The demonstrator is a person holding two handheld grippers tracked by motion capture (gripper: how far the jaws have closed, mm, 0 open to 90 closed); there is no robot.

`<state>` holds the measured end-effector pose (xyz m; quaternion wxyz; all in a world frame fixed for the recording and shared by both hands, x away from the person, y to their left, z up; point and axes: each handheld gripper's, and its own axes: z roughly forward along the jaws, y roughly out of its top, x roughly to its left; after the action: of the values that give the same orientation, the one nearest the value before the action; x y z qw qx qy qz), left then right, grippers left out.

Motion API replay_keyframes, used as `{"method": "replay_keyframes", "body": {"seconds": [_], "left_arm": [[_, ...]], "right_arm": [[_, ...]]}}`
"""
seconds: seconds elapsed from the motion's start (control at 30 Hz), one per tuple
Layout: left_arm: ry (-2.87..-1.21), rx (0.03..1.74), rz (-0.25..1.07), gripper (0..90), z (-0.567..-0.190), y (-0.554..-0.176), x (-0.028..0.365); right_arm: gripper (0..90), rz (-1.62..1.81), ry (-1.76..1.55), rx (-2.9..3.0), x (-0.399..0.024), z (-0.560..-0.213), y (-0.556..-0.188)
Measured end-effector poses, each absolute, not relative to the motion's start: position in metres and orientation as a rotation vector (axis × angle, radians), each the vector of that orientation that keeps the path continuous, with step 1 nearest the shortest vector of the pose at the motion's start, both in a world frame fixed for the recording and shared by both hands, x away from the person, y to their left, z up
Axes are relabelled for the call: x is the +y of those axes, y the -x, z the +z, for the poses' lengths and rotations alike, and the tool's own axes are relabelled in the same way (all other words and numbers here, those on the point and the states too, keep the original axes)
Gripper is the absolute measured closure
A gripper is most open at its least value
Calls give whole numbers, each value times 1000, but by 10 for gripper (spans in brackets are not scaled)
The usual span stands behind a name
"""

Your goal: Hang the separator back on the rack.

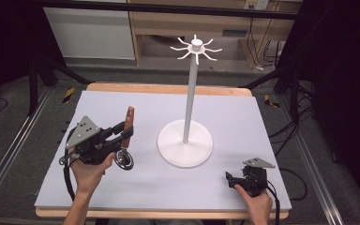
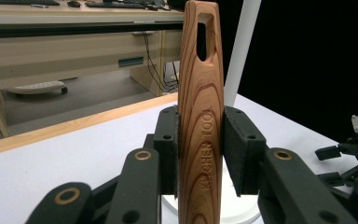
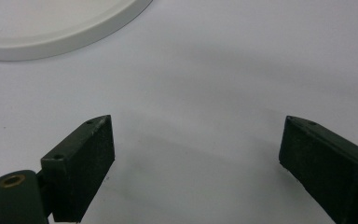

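We carry two black grippers: our left gripper (image 1: pixel 122 133) wears a grey three-cornered plate with dark screw holes, as does our right gripper (image 1: pixel 229 179). Brass-ringed pivots mark the jaw links. Black cables trail near each bare forearm.

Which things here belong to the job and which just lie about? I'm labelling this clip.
In the job:
- wooden-handled kitchen tool, clamped in the left gripper
- white hook stand, with hooks at its top
- right gripper, jaws open, resting on the table

Lying about:
- wooden desks behind
- floor cables
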<state>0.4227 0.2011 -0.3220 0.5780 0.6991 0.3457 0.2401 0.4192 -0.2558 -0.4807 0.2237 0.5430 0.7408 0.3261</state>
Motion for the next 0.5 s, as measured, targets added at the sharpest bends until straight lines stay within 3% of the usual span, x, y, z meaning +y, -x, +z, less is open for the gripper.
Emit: {"method": "replay_keyframes", "body": {"seconds": [0.5], "left_arm": [[-1613, 783, 566, 676, -302, -427, 193]], "right_arm": [[108, 928, -1497, 2024, -258, -479, -418]]}}
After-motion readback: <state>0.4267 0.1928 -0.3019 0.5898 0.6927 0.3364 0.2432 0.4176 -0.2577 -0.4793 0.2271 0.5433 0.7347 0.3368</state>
